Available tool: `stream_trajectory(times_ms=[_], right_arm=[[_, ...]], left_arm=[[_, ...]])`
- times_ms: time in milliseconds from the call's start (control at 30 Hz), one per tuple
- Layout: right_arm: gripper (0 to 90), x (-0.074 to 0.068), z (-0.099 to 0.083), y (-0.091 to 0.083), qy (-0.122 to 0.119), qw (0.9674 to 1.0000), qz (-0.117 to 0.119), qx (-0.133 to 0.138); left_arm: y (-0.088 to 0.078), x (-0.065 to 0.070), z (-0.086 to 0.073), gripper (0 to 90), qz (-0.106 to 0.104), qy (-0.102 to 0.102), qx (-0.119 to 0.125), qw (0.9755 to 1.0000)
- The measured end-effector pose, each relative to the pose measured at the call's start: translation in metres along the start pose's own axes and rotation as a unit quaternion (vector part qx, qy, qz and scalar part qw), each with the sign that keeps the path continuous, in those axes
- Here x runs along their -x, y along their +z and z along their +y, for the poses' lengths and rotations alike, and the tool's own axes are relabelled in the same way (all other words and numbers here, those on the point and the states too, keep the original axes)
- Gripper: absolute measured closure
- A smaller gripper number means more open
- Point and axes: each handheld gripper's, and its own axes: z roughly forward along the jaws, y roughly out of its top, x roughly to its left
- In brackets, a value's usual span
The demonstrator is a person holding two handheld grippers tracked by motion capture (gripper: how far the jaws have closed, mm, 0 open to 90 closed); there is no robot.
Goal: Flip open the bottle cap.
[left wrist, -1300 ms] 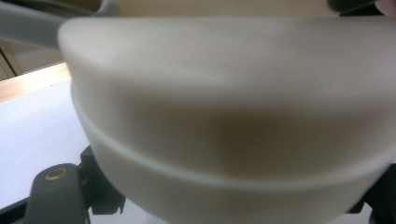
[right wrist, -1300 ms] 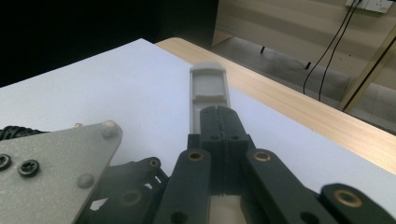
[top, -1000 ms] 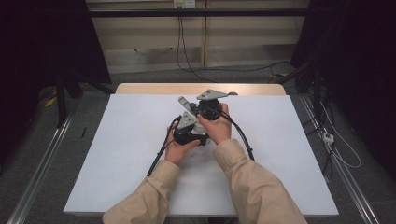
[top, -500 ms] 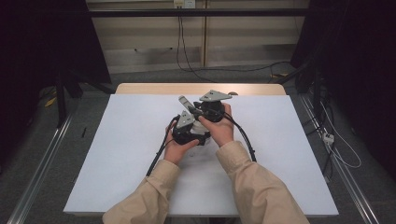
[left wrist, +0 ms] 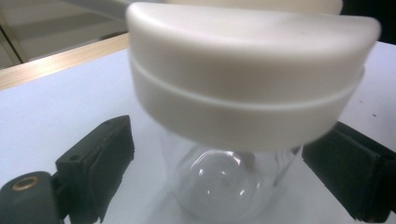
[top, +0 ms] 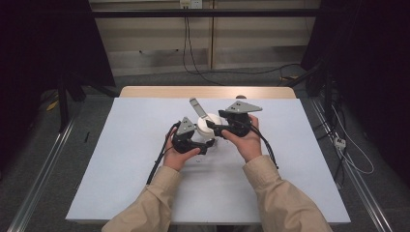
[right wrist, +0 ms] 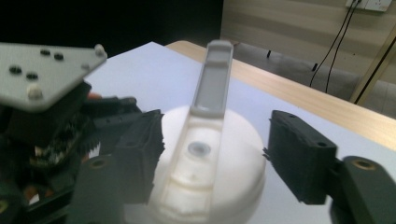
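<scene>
A clear jar (left wrist: 224, 186) with a white lid (top: 205, 123) stands on the white table top (top: 121, 159); a grey flip tab (right wrist: 215, 74) sticks up from the lid. My left gripper (top: 191, 137) reaches in from the left, level with the jar's clear body. Its pads (left wrist: 100, 161) flank the glass with a gap on the near side. My right gripper (top: 217, 128) comes from the right at lid height, and its pads (right wrist: 299, 158) stand on either side of the lid (right wrist: 210, 177). Both pairs of jaws have just been opening, and both grippers are open.
The white sheet covers a wooden table whose far edge (top: 208, 92) shows beyond it. Cables trail from both grippers across the sheet toward the person. Dark floor, rails and loose cables surround the table.
The right hand has slid to the right, away from the left hand. Both grippers' jaws have spread apart around the jar. The jar stays in place.
</scene>
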Motion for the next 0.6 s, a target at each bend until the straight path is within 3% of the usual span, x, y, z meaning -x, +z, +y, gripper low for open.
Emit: stream_trajectory(times_ms=[200, 233, 367, 600], right_arm=[[26.4, -0.002, -0.016, -0.02, -0.006, 1.0, -0.003, -0.002], [25.8, -0.002, -0.02, -0.023, -0.005, 1.0, -0.002, -0.003], [22.8, -0.001, -0.034, -0.034, -0.002, 1.0, -0.004, -0.005], [19.7, 0.003, -0.055, -0.051, 0.009, 0.9998, -0.017, -0.003]], left_arm=[[-0.015, -0.002, -0.004, 8.6, 0.005, 0.001, -0.003, 1.0], [-0.017, -0.002, -0.005, 8.6, 0.001, -0.009, -0.002, 1.0], [-0.028, -0.003, -0.006, 8.1, -0.002, -0.013, -0.004, 0.9999], [-0.048, -0.006, -0.008, 7.7, 0.0, -0.005, -0.004, 1.0]])
